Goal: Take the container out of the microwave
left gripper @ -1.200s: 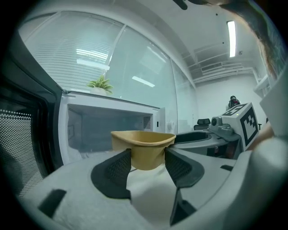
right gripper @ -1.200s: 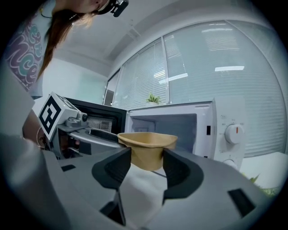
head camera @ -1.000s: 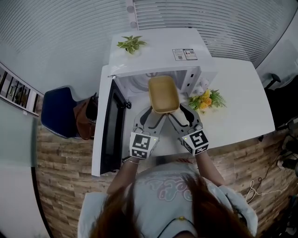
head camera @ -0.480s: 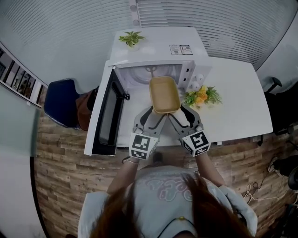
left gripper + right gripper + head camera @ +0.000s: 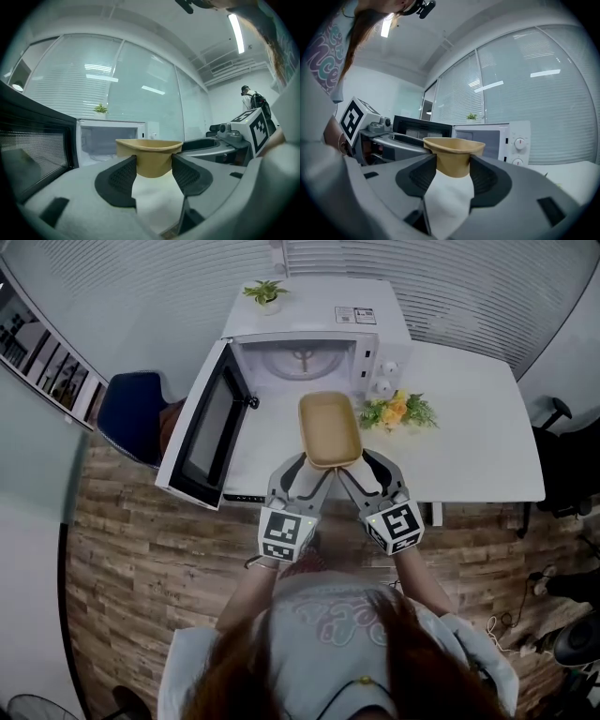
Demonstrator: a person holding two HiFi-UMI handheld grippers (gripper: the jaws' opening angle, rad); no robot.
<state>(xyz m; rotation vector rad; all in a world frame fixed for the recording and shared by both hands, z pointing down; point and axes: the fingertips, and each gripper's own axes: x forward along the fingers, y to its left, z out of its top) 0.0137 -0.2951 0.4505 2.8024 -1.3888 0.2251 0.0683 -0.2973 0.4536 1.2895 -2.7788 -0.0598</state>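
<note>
Container point(image 5: 330, 430) hangs clear of the microwave point(image 5: 305, 357), gripped by left tongs point(image 5: 312, 474) and right tongs point(image 5: 359, 472); probably only setting down remains.

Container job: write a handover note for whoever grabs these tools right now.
Left tool: shut on the container's near end.
Right tool: shut on the same end, beside it.
Container: held clear of the microwave, above the white table; the door stands open.
Done: container is out of the cavity.
Left: probably set it on the table and release.
</note>
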